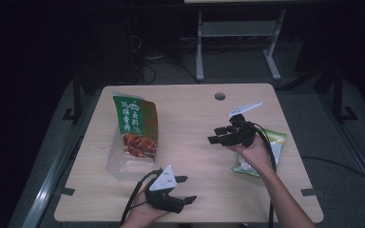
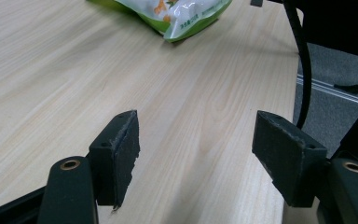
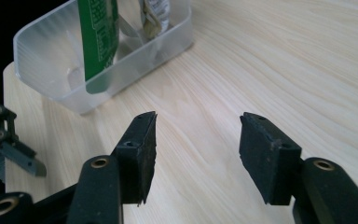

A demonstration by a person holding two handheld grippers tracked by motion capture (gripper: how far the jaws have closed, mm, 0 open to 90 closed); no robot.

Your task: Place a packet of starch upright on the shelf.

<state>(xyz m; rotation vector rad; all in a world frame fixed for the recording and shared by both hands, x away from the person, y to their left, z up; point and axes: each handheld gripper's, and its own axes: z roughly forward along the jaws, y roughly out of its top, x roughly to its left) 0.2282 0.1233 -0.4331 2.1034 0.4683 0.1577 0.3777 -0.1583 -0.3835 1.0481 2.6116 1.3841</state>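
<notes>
Left hand-held gripper (image 1: pixel 183 189) wide and empty, right hand-held gripper (image 1: pixel 217 135) open and empty above counter (image 1: pixel 190 156), green bag (image 1: pixel 135 124) in clear bin (image 1: pixel 119 167), snack bag (image 1: pixel 272 147) behind right hand.

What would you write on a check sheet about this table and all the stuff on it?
Surface: pale wood table, bare in the middle, one round hole near the far edge.
Job's things: green snack bag standing upright in a clear plastic bin; a white and green bag lying flat near the right edge.
Clutter: nothing seen.
Grippers: left gripper open, nothing between its jaws, low over the near edge; right gripper open and empty, above the table beside the flat bag.
Cables: a black cable trails from each gripper.
Surroundings: dark room, grey floor, a white metal frame behind the table.
</notes>
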